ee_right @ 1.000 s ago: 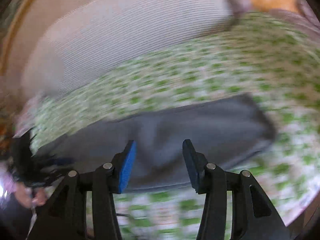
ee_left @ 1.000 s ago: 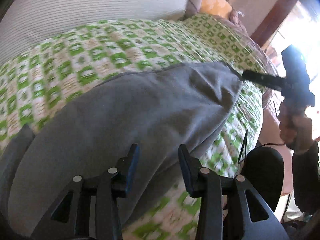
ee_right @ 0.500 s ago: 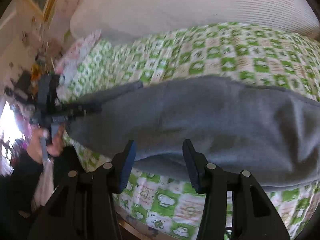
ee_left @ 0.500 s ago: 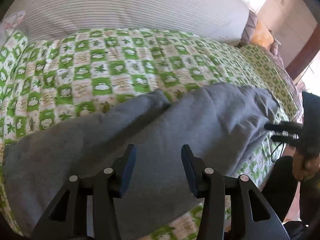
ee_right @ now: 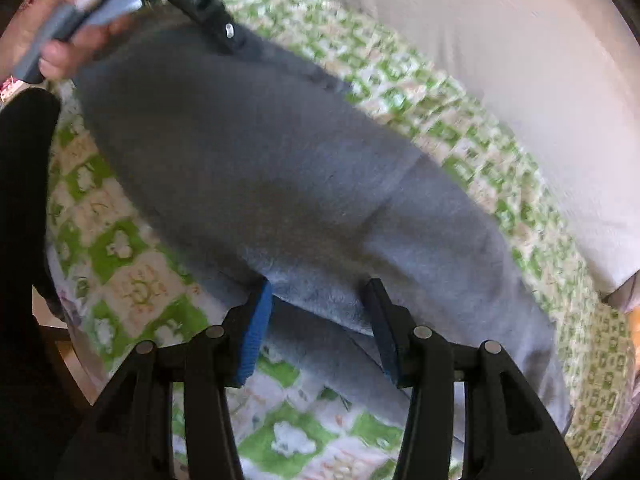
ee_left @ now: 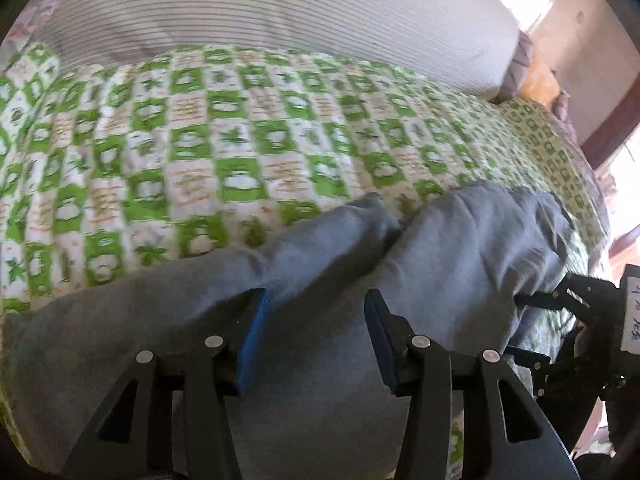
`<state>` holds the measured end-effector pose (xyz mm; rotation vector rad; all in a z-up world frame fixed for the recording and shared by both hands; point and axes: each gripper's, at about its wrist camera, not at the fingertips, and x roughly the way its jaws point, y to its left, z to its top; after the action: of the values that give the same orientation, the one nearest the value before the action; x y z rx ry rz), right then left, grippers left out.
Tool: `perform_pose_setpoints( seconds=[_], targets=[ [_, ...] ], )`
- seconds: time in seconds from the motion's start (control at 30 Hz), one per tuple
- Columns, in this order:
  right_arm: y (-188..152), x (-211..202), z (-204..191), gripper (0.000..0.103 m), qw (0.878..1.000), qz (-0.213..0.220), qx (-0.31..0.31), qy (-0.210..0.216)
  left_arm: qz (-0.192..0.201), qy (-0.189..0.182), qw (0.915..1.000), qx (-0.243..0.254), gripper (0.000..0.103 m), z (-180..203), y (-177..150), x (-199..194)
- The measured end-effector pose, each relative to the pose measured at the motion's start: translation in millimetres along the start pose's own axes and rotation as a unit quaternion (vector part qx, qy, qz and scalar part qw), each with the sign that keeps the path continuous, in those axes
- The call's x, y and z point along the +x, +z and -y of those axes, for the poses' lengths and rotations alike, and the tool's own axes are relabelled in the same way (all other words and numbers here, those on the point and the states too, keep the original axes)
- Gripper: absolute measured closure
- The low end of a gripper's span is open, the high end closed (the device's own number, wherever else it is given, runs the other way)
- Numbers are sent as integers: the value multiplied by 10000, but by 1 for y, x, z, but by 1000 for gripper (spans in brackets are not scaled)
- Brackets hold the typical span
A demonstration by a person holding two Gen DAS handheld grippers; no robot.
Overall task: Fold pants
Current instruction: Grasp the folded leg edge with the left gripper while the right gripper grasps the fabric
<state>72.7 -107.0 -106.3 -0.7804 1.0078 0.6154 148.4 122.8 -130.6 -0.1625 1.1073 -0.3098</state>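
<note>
Grey pants (ee_left: 460, 264) lie lengthwise along the near side of a green-and-white checked bedspread (ee_left: 224, 140). In the left wrist view my left gripper (ee_left: 316, 300) hovers over their middle, open, with fabric below the fingers but none pinched. My right gripper (ee_left: 518, 326) shows at the pants' right end. In the right wrist view my right gripper (ee_right: 318, 286) sits at the near folded edge of the pants (ee_right: 260, 168). Its jaws are closing with that edge between them, and no pinch shows. My left gripper (ee_right: 212, 16), held by a hand (ee_right: 52, 40), is over the far end.
A large white ribbed cushion (ee_left: 280, 12) runs along the back of the bed. A pillow and an orange cushion (ee_left: 536, 80) lie at the far right. A black sleeve (ee_right: 20, 220) fills the left side of the right wrist view, at the bed's near edge.
The right gripper rolled and dropped from above the pants to their near edge, its fingers drawing closer. The left gripper slid along the pants toward their middle; a second leg end now shows.
</note>
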Motion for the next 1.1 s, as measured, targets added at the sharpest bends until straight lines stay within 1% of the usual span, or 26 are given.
perform_pose_setpoints(
  seconds=[0.03,0.07,0.13,0.17,0.2,0.23,0.27,0.3,0.33,0.4,0.43,0.5,0.53,0.6,0.67,0.77,0.8,0.83,0.87,0.9,0.93,0.97,1.0,1.03,1.07,1.1],
  targets=[
    [0,1,5,83,9999,16,122,102,36,-15,10000,-28,54,-2,-1,-4],
    [-1,1,13,90,9993,37,303,230,112,23,9999,-74,54,-7,-3,-13],
    [-2,-8,28,90,9959,122,662,601,315,83,9993,-162,54,-16,-13,-40],
    [-3,-17,36,90,9917,233,844,944,392,96,9989,-228,51,-21,-18,-51],
    [2,-19,38,89,9865,267,1035,1242,476,126,9983,-315,43,-28,-26,-64],
    [4,-22,44,82,9791,253,1240,1590,589,190,9971,-442,39,-36,-36,-79],
    [7,-24,51,72,9698,255,1459,1937,699,312,9950,-635,36,-47,-49,-94],
    [13,-27,58,67,9593,418,1725,2198,756,413,9931,-796,36,-55,-59,-104],
    [19,-29,64,57,9510,598,1906,2359,808,488,9906,-991,36,-66,-72,-115],
    [39,-25,75,56,9338,884,2264,2624,858,626,9846,-1385,36,-88,-98,-131],
    [52,-20,78,56,9282,938,2425,2661,854,685,9824,-1513,36,-96,-107,-134],
    [80,-3,82,56,9209,1017,2685,2635,774,724,9796,-1709,36,-110,-121,-135],
    [94,8,85,56,9179,967,2832,2604,699,794,9777,-1816,36,-119,-130,-132],
    [117,34,87,56,9116,751,3077,2620,627,867,9753,-1935,36,-127,-138,-128],
    [135,59,85,56,9114,473,3147,2607,638,854,9741,-1993,36,-131,-142,-125],
    [145,88,78,56,9129,-70,3123,2628,631,819,9729,-2068,35,-137,-143,-117],
    [149,95,75,55,9111,-95,3127,2685,567,797,9732,-2082,32,-139,-143,-111],
    [153,100,72,57,9103,-56,3098,2745,516,775,9742,-2057,31,-140,-144,-108],
    [155,101,70,67,9124,-13,3061,2717,447,772,9755,-2011,31,-142,-145,-103],
    [157,102,69,74,9165,14,3023,2620,416,799,9762,-1971,32,-141,-145,-100],
    [157,103,68,90,9198,6,3000,2530,441,800,9782,-1864,34,-139,-146,-100],
    [158,103,70,92,9201,18,3014,2503,502,775,9795,-1792,47,-137,-145,-101],
    [158,99,76,94,9170,133,3052,2566,565,743,9804,-1738,67,-136,-143,-104],
    [160,94,82,96,9167,278,3053,2562,652,649,9809,-1715,68,-136,-141,-109],
    [164,88,86,96,9166,425,3060,2537,738,589,9804,-1732,73,-137,-140,-113],
    [168,81,94,96,9119,619,3167,2537,798,540,9796,-1761,73,-139,-138,-115]
  ],
)
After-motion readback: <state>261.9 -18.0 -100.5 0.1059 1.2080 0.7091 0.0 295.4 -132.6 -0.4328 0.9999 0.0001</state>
